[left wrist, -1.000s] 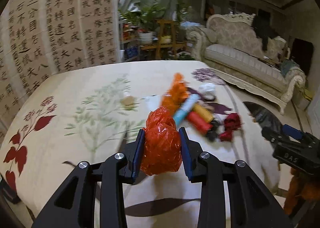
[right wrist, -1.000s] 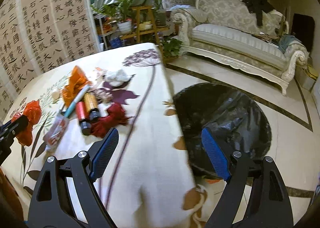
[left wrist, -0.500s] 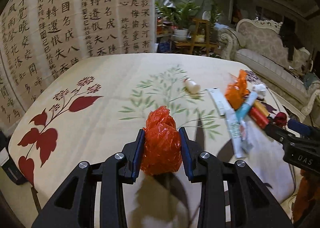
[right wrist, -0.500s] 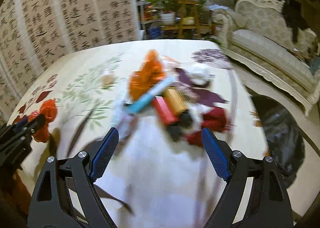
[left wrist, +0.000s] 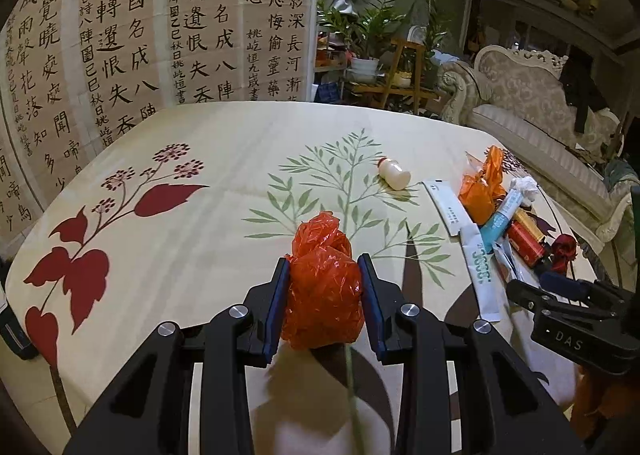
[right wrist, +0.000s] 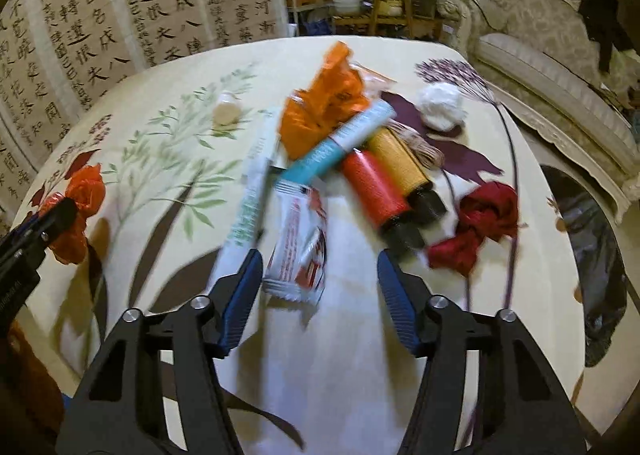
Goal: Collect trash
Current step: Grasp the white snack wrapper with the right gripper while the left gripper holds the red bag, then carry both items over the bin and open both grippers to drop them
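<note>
The left gripper (left wrist: 323, 282) is held level above the table (left wrist: 224, 159), its blue pads clamped on a crumpled red plastic bag (left wrist: 322, 287) on both sides. The right gripper (right wrist: 318, 287) tilts down over the pile of trash with its jaws spread wide, holding nothing. A white snack wrapper (right wrist: 298, 251) lies just ahead between its fingertips, beside two spools (right wrist: 384, 179) and a blue tube (right wrist: 340, 141).

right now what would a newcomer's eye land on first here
The red bag pinched between the left gripper's fingers, low and centre in the left view. Next, the trash pile on the floral tablecloth, just ahead of the open right gripper. Behind the table stands a calligraphy screen.
</note>
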